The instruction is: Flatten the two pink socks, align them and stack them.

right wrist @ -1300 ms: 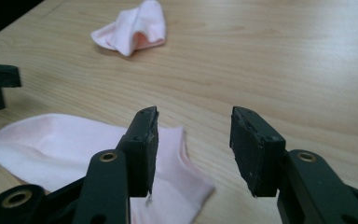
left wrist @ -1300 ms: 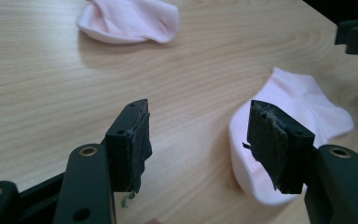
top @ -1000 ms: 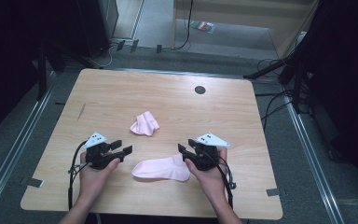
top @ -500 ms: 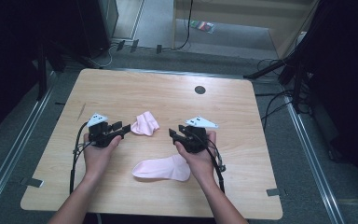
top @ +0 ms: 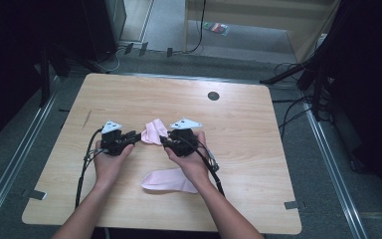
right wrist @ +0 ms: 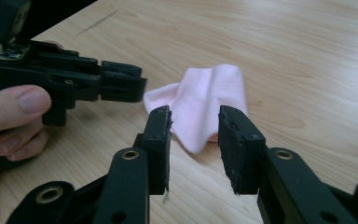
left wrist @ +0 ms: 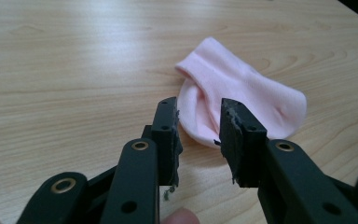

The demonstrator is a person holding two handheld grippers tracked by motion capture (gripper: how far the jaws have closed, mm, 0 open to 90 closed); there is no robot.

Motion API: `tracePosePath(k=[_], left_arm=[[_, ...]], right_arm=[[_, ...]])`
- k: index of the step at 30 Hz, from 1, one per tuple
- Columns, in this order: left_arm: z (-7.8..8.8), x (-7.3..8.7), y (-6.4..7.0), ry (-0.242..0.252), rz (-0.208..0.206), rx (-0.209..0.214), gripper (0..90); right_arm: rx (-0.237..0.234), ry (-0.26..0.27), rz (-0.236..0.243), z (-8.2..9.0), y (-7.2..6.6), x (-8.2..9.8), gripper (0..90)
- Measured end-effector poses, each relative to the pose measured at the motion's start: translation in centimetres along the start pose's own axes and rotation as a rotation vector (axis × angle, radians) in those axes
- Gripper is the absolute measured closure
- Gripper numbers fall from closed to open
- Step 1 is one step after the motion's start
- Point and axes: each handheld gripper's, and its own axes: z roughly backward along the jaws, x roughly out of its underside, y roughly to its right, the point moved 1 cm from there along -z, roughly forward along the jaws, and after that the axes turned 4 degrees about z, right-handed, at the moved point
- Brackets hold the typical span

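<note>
Both grippers (jaws apart) have closed in on the folded sock (top: 153, 132).

The wooden table (top: 258, 164) lies bare under and around the jaws of the left gripper (top: 138, 134) and the right gripper (top: 162, 141). A round dark hole (top: 213, 95) sits in the tabletop well beyond the right gripper's jaws, toward the far edge. A thin dark streak (top: 87, 118) marks the wood behind the left gripper, well apart from its jaws. Far from both, grey floor (top: 323, 189), metal rails (top: 10, 169) and black cables (top: 298, 107) flank the table. A colourful packet (top: 217, 27) lies farther off still.
</note>
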Motion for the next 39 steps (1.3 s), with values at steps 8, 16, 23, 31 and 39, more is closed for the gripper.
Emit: tracePosePath(k=[8, 16, 23, 31, 39], left_arm=[[-0.7, 0.2, 0.3, -0.038, -0.019, -0.027, 75.3], [-1.4, 0.0, 0.5, -0.096, -0.023, -0.090, 80.2], [-1.5, 0.0, 0.6, -0.108, -0.039, -0.081, 90.0], [-1.4, 0.0, 0.6, -0.110, -0.041, -0.066, 90.0], [-1.4, 0.0, 0.6, -0.117, -0.048, -0.064, 90.0]], right_arm=[[0.001, -0.033, 0.052, -3.7, -1.0, -0.3, 68.1], [0.044, -0.093, 0.077, -6.8, -0.5, 0.0, 59.7], [0.091, -0.150, 0.130, -8.5, -0.5, 0.4, 54.5], [0.088, -0.163, 0.086, -8.0, 0.0, 0.3, 87.8], [0.120, -0.107, -0.026, -6.1, 1.8, -0.3, 87.6]])
